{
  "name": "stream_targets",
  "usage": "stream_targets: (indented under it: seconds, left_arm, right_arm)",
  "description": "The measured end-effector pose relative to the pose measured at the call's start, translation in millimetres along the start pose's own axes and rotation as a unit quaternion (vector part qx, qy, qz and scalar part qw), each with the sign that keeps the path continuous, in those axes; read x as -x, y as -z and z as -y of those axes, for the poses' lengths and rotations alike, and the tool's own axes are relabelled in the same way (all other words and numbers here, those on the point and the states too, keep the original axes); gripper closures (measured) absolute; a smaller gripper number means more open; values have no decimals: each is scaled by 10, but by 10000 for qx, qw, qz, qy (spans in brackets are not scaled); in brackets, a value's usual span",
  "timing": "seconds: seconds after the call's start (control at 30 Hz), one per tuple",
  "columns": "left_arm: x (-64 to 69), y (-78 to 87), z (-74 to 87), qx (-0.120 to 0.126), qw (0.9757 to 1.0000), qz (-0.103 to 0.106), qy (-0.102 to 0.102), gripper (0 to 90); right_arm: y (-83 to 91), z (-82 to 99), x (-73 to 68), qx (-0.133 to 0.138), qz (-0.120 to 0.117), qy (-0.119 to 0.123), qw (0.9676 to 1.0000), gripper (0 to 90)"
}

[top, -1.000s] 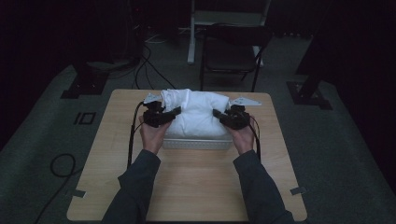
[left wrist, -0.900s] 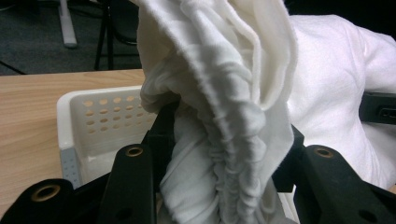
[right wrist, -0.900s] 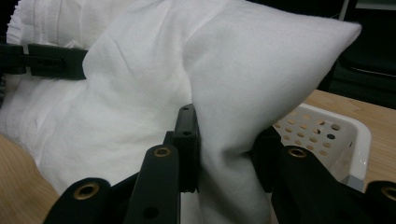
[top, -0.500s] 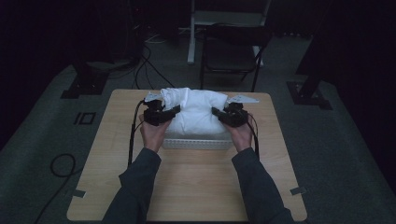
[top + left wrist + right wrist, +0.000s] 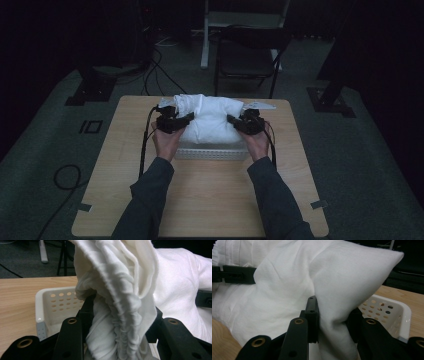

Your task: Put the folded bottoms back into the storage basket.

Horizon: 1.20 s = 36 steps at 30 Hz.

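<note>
White cloth (image 5: 210, 120) bundled up, sitting over a white perforated basket (image 5: 212, 151) on the wooden counter (image 5: 210, 200), toward the far middle of it. Basket's near wall shows below the cloth in the high view; cloth bulges above and over the rim.

Left hand-held gripper (image 5: 174, 121) at the cloth's left side, right hand-held gripper (image 5: 245, 122) at its right side, facing each other across the bundle. Both hands come in from the near edge, dark sleeves (image 5: 150, 200) on the forearms. Cables trail from each gripper back along the wrists.

Left gripper view: jaws clamped on a gathered, ruched fold of cloth (image 5: 120, 302), fabric pinched tight between the two black jaws and rising up from them. Basket corner (image 5: 60, 302) with its holes just behind on the left, counter (image 5: 22, 297) beyond it.

Right gripper view: jaws closed on a pinched fold of cloth (image 5: 332, 290), fabric bunched between the pads, a pointed corner of the cloth sticking up to the right. Basket rim (image 5: 392, 307) just beside the jaws on the right. The other gripper's black body (image 5: 234, 273) shows far off at the top left, against the cloth.

Chair (image 5: 247, 55) on the floor beyond the counter, well apart.
</note>
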<state>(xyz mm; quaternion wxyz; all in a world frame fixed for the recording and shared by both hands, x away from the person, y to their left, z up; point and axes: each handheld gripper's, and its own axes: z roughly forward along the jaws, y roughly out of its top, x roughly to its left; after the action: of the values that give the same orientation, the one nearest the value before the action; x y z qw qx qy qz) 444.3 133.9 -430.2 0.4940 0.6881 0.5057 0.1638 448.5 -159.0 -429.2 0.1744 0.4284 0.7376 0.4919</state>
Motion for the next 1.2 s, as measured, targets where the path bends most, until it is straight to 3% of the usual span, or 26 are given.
stream_targets:
  seconds: [0.4,0.83,1.2]
  left_arm:
    - [10,-116,9,-84,9999,-71,4,555]
    - [-71,-230,52,-282,9994,-193,-71,554]
    - [-87,-298,83,-347,9992,-208,35,555]
  right_arm:
    - [-62,28,82,-80,66,-90,9999,711]
    - [-201,87,104,-278,102,-146,9995,713]
    - [-275,127,146,-387,159,-225,9989,713]
